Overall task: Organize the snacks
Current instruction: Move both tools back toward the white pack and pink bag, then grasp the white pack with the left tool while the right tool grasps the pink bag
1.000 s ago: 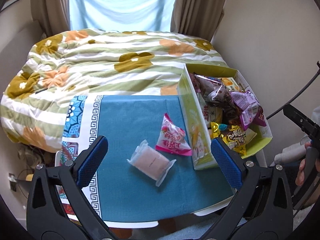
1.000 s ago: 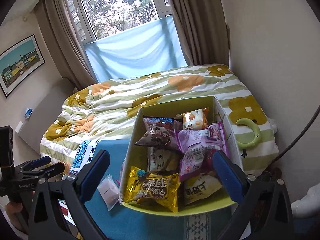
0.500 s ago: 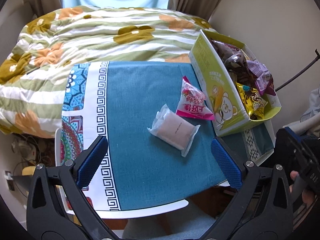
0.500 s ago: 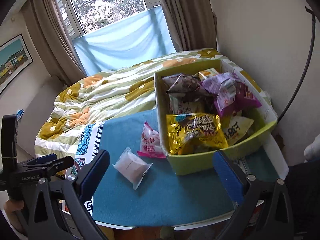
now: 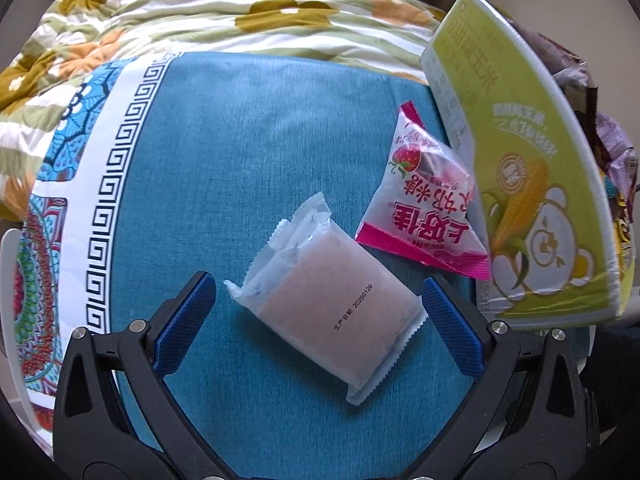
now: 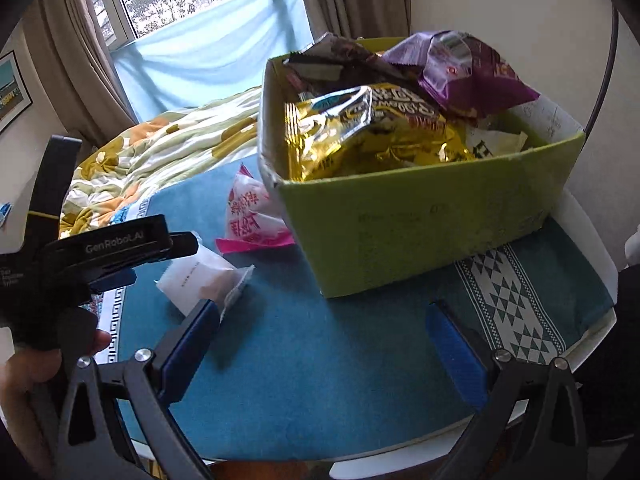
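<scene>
A pale pink snack in a clear wrapper lies on the teal tablecloth. My left gripper is open and low over it, one blue pad on each side, not touching. A pink-and-white strawberry snack packet lies beside it, against the green cardboard box. In the right wrist view the pale snack, the pink packet and the box full of snack bags show. My right gripper is open and empty above the cloth in front of the box. The left gripper's body is at the left.
The table's white rim runs behind and right of the box. A bed with a flowered quilt lies beyond the table. A gold snack bag and a purple one top the box. Curtains and a window stand behind.
My left gripper has moved down and forward until the pale snack lies between its open fingers. My right gripper has dropped lower and closer to the table in front of the box.
</scene>
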The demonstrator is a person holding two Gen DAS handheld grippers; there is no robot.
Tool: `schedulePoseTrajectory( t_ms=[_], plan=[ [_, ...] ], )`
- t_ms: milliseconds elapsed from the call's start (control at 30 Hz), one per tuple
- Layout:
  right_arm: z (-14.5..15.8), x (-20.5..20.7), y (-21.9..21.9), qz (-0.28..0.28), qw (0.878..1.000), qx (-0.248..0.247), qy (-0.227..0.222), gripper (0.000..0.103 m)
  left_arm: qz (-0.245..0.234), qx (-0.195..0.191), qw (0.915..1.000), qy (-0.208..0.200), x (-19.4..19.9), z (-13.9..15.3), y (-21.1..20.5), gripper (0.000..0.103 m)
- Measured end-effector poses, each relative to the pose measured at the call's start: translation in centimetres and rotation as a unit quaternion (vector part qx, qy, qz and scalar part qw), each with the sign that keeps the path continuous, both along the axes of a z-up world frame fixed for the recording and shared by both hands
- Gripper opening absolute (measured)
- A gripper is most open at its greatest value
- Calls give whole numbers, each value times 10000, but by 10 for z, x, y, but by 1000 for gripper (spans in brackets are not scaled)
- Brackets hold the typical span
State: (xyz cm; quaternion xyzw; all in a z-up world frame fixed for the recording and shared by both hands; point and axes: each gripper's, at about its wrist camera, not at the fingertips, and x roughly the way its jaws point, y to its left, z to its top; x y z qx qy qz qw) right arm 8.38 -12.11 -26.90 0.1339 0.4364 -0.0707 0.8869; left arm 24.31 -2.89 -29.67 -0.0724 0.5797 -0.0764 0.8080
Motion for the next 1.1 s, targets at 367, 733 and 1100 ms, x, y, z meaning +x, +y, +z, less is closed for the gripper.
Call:
schedulePoseTrajectory(
  t_ms=[367, 733, 1100],
  plan=[
    [-35, 15, -7, 163, 9996, 76, 215, 103, 65, 149, 9998, 135, 1, -20, 2, 103],
    [-42, 18, 18, 667, 9974, 20, 267, 103, -302, 611, 9976, 155, 1, -10, 22, 103],
    [-42, 20, 54, 1088, 9921, -590, 180, 102, -284, 579, 9974, 327, 14, -19, 51, 100]
  ],
)
